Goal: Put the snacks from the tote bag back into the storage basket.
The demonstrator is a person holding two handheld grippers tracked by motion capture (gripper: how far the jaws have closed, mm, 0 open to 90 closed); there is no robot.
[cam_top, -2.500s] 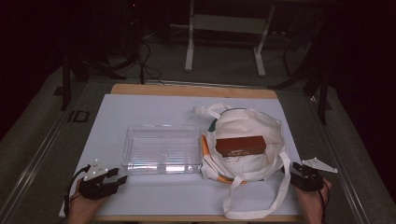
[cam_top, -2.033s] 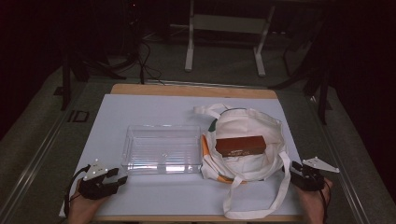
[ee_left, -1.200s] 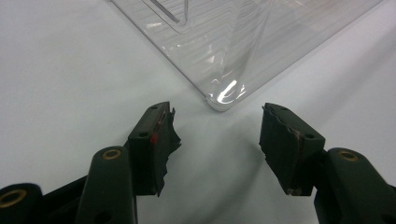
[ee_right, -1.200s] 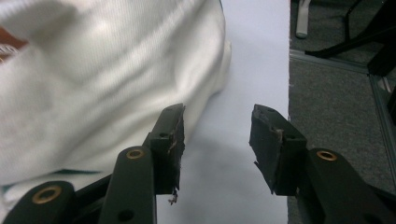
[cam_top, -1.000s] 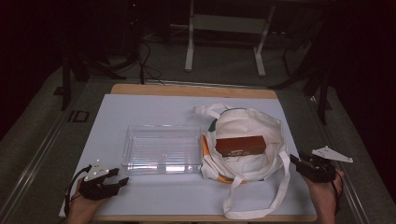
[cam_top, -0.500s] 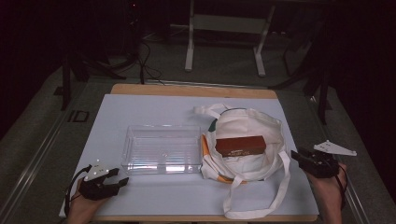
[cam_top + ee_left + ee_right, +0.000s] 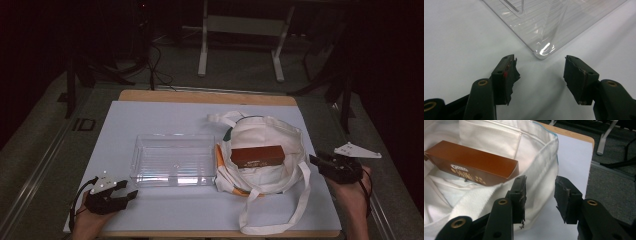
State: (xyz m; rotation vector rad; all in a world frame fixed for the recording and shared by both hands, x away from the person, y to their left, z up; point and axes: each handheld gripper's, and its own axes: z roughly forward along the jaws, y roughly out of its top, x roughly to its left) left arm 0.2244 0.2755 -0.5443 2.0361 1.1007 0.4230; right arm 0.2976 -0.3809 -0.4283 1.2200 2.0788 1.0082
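Since the earlier frames only the right tool [image 7: 320,162] has moved, lifting from the near right corner of the desk [image 7: 165,115] towards the white cloth bag [image 7: 272,135]; its jaws stand apart, empty, just short of the bag's rim. That bag is soft and will sag, so its thick hem or a strap looks the best hold. Left of it, the clear plastic tray [image 7: 172,160] is stiff, light, likely slippery. Inside the bag lies a brown carton [image 7: 257,156], probably light and crushable. At near left, the left tool [image 7: 129,196] rests open by the tray's corner
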